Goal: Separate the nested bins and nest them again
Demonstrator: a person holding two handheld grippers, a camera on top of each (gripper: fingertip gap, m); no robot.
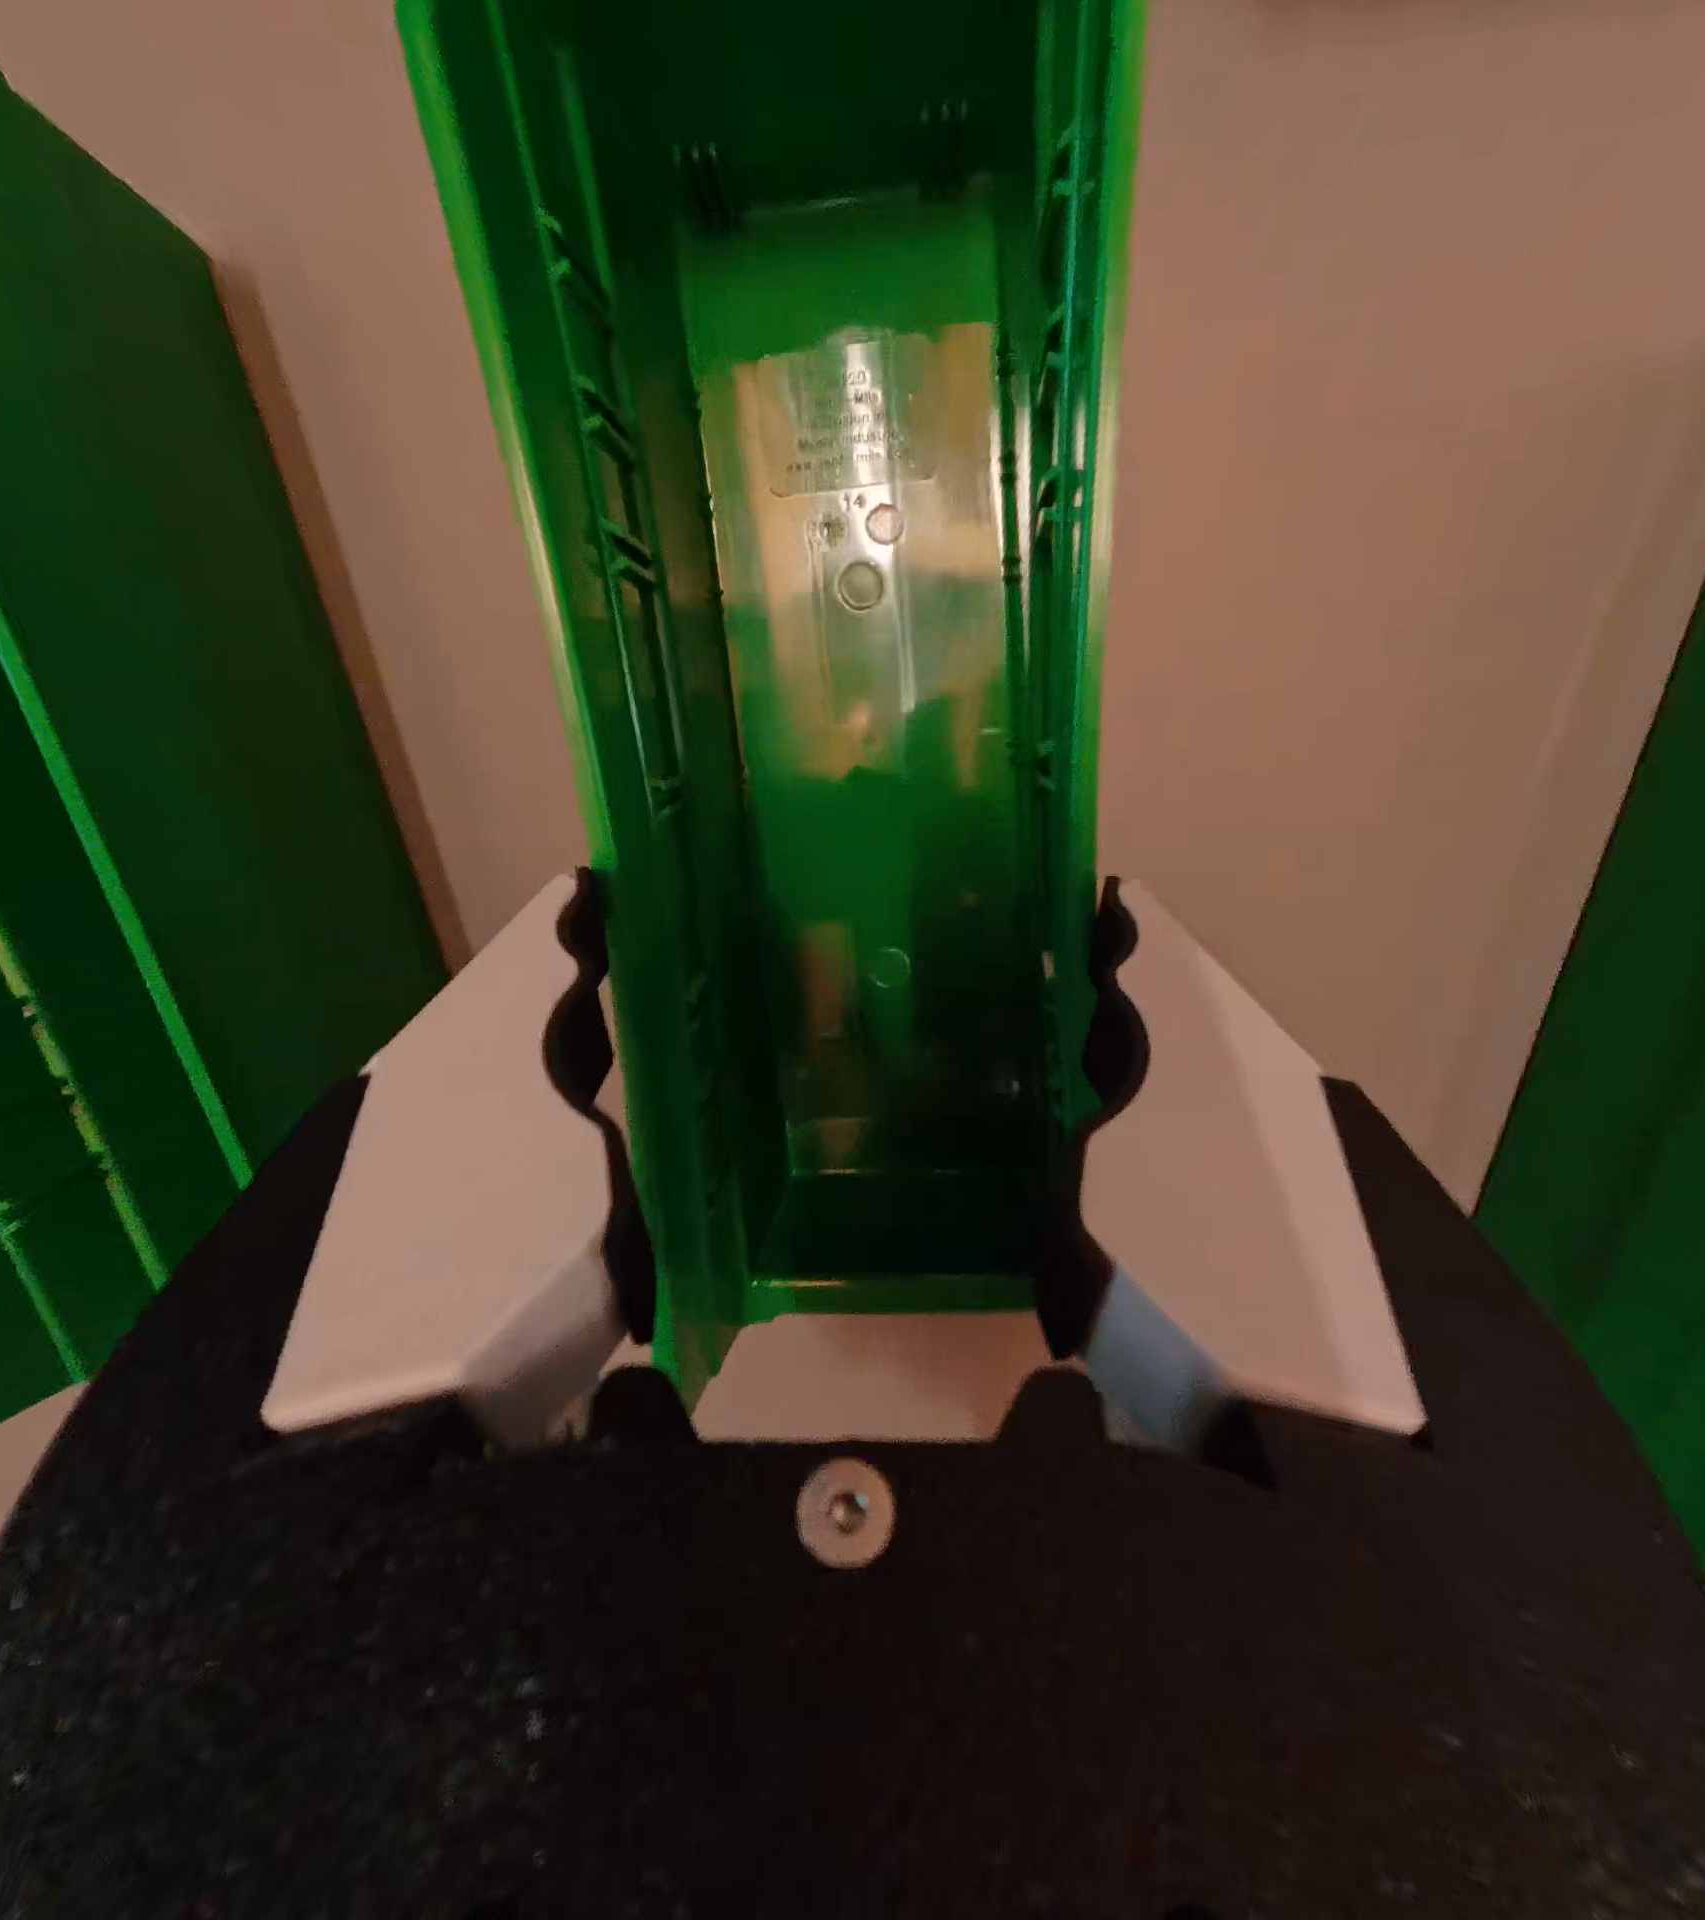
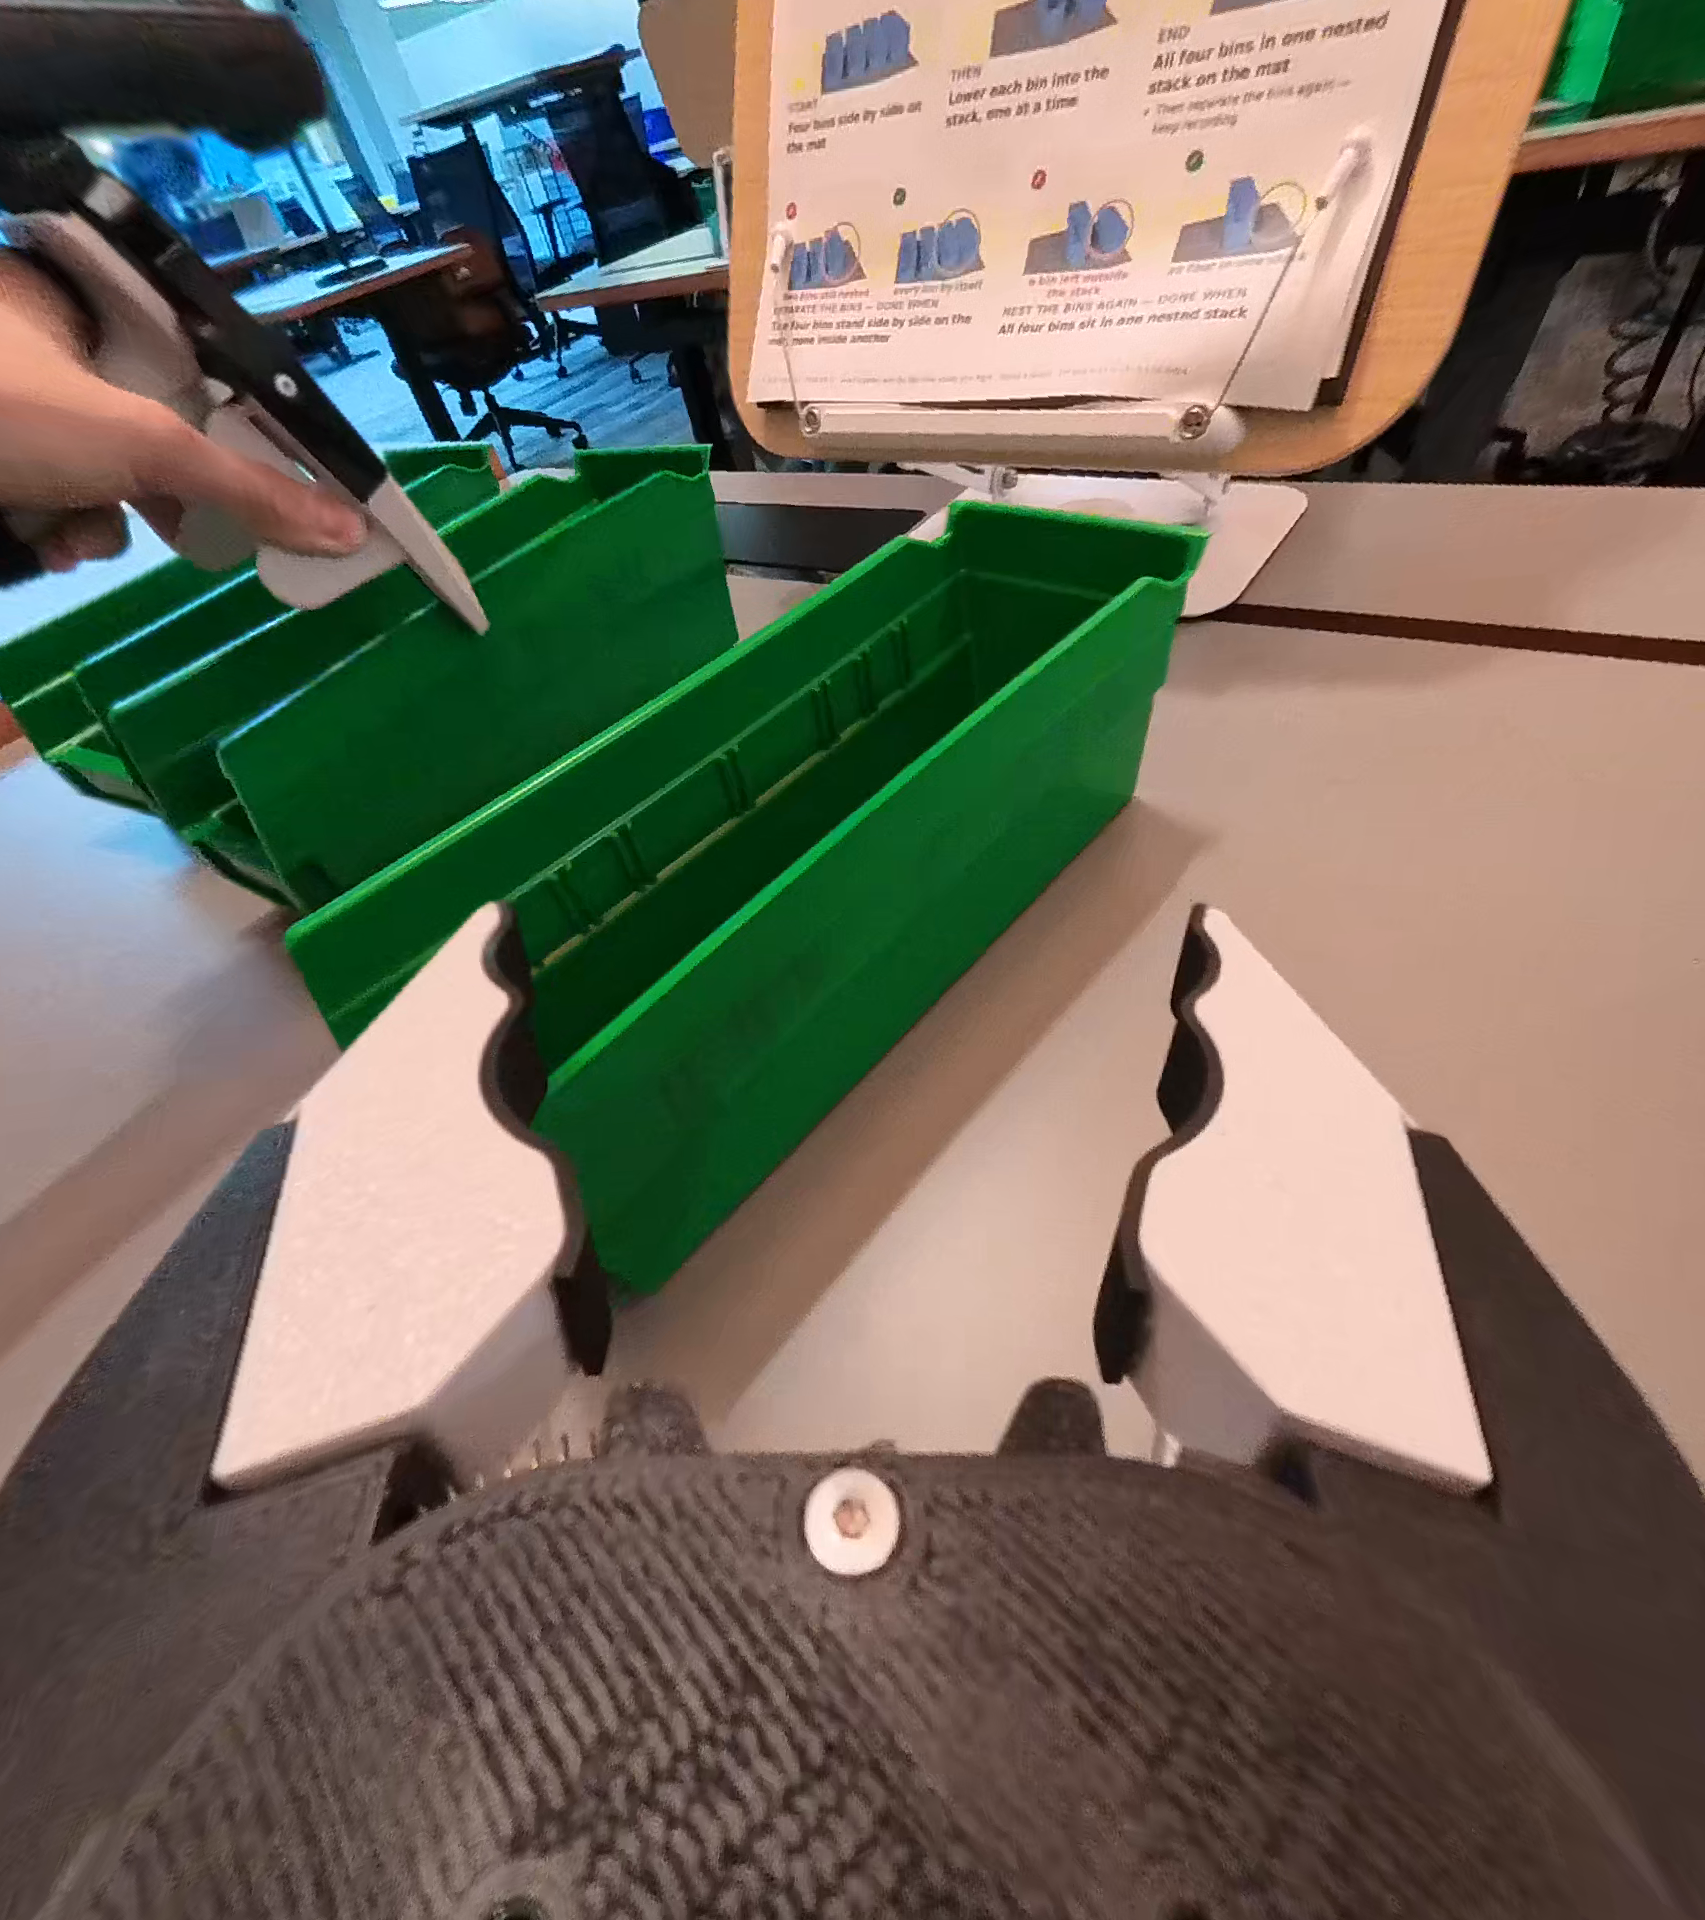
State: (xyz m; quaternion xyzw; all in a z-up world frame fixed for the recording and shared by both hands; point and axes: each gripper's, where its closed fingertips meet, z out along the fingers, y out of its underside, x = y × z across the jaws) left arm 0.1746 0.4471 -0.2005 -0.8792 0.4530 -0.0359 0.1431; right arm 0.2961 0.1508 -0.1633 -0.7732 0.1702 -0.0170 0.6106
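Observation:
Several long green bins stand on a grey table [image 2: 1450, 935]. In the left wrist view my left gripper [image 1: 848, 888] is shut across the width of one green bin [image 1: 858, 623], with a finger against each outer wall. I look into its open inside. Another bin [image 1: 48, 727] lies to its left and another [image 1: 1679, 987] to its right. In the right wrist view a hand holds the left gripper [image 2: 391, 540] on the nearest of three leaning bins [image 2: 474, 727]. My right gripper [image 2: 850, 914] is open and empty at the near end of a separate upright bin [image 2: 827, 831].
A tan stand holding a printed instruction sheet [image 2: 1066, 208] stands at the table's far edge, behind the bins. A dark seam [image 2: 1554, 644] crosses the table at the right. Office desks and chairs [image 2: 495, 312] stand beyond the table.

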